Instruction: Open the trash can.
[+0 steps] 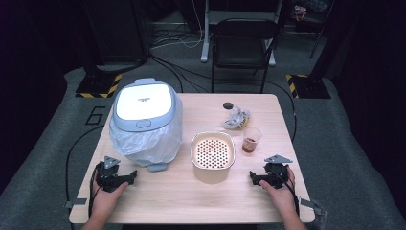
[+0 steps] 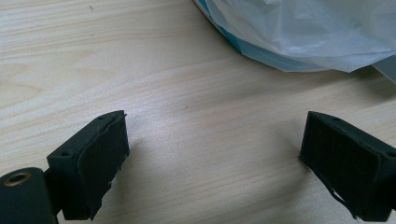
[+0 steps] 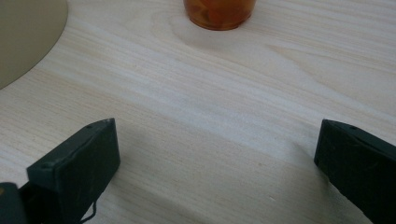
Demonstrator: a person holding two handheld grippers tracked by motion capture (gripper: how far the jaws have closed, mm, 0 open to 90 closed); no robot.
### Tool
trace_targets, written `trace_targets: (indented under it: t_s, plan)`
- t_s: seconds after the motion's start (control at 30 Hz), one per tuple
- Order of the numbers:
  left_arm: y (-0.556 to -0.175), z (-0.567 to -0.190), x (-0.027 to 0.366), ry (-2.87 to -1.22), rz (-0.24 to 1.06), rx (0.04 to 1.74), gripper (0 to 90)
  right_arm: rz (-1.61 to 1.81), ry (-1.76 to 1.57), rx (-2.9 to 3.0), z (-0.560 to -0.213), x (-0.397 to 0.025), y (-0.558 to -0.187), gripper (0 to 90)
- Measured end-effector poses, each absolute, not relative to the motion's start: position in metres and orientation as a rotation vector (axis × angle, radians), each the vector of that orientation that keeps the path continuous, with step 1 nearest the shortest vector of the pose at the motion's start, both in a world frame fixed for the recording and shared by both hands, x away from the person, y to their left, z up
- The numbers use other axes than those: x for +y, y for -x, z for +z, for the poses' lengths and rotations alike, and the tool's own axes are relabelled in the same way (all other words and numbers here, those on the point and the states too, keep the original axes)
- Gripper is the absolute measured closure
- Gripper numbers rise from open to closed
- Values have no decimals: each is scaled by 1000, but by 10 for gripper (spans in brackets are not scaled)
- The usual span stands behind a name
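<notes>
Dark floor with cables and a black folding chair [image 1: 243, 43] lie behind a light wooden table [image 1: 191, 196]. On the table's left side stands a round bin [image 1: 146, 120] with a white lid and a thin plastic bag hanging over its sides. Just in front of the bin, near the table's front edge, the left gripper [image 1: 131, 176] rests on the wood in the person's left hand [image 1: 106, 197]. Its jaws stand wide apart with nothing between them. In the left gripper view the bag's edge [image 2: 303, 32] is near, up ahead of the jaws.

A cream bowl with a holey insert [image 1: 212, 154] sits in the middle. A small clear cup [image 1: 251, 140] with red-orange stuff inside stands just to its right. Behind the cup lie a crumpled wrapper [image 1: 236, 118] and a small dark lid [image 1: 228, 106].

The right gripper [image 1: 252, 178] rests near the front right, held by the right hand [image 1: 280, 195]. Its jaws are wide apart too, and hold nothing. The cup [image 3: 219, 11] is up ahead of them, not touching.
</notes>
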State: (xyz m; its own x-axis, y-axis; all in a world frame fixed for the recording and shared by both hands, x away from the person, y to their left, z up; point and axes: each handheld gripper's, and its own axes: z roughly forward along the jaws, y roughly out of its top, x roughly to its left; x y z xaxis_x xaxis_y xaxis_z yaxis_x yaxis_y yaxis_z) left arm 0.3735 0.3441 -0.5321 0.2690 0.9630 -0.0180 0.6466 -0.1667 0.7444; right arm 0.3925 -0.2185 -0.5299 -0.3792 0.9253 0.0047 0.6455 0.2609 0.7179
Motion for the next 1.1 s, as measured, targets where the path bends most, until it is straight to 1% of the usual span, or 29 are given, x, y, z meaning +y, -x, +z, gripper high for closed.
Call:
trace_targets:
  t_s: [0.3,0.37,0.47,0.63,0.7,0.83,0.9,0.93,0.97,1.0,1.1]
  plan:
    - [-371,-532,340,-1891,629,1456,78,900,-1426,2118,-530,-218,-392,0]
    - [-371,-532,339,-1894,634,1457,91,901,-1425,2118,-530,-218,-392,0]
    - [-369,-531,340,-1892,641,1445,144,898,-1420,2121,-530,-219,-393,0]
    - [-368,-531,339,-1881,640,1444,169,896,-1415,2125,-530,-219,-393,0]
    - [-367,-531,338,-1872,652,1445,205,896,-1416,2125,-530,-219,-393,0]
    - [-367,-531,338,-1874,657,1439,235,896,-1416,2125,-530,-219,-393,0]
    - [-365,-530,338,-1868,658,1443,292,896,-1415,2125,-530,-219,-393,0]
    - [-364,-528,338,-1850,636,1460,321,896,-1416,2124,-530,-219,-393,0]
    - [-364,-528,338,-1850,636,1460,343,896,-1416,2124,-530,-219,-393,0]
    - [-363,-527,338,-1861,636,1458,343,896,-1415,2124,-530,-219,-393,0]
    - [-359,-522,335,-1853,587,1445,417,896,-1415,2124,-530,-219,-393,0]
